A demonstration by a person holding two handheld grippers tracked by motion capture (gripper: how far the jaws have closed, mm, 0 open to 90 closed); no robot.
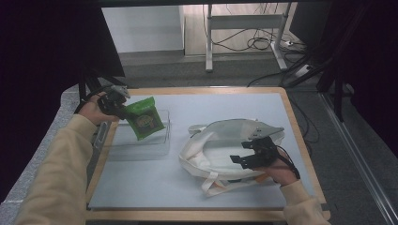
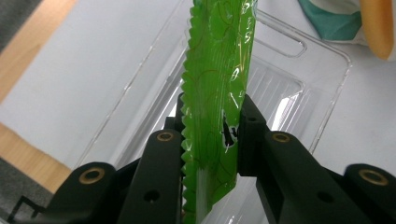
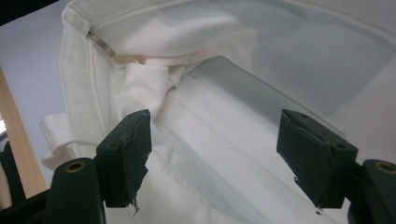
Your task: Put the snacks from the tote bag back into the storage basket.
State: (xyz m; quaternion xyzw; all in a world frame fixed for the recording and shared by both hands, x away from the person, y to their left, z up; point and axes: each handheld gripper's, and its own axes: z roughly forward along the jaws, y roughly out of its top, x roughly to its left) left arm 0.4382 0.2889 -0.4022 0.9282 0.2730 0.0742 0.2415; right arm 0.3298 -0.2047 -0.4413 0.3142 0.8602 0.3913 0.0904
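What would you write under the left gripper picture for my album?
Left gripper pinching a green crinkle-edged packet above a clear plastic tray.

floor: grey | behind: white desk frame, black cables | sides: dark curtains

Green packet: bright green sealed snack pouch, glossy film, zig-zag crimped edge, dark printed panel on its face.
Packet state: clamped between the two black jaws of the left tongs, gripped at one edge; film dented at the clamp.
Packet pose: held clear of the tabletop, tilted, hanging over the clear plastic tray.
White tote bag: off-white cloth, webbing handles, mouth spread open, lying slack on the tabletop right of the tray.
Bag interior: pale lining visible; folds bunched at the rim.
Right tongs: jaws spread apart, poised at the bag's mouth.
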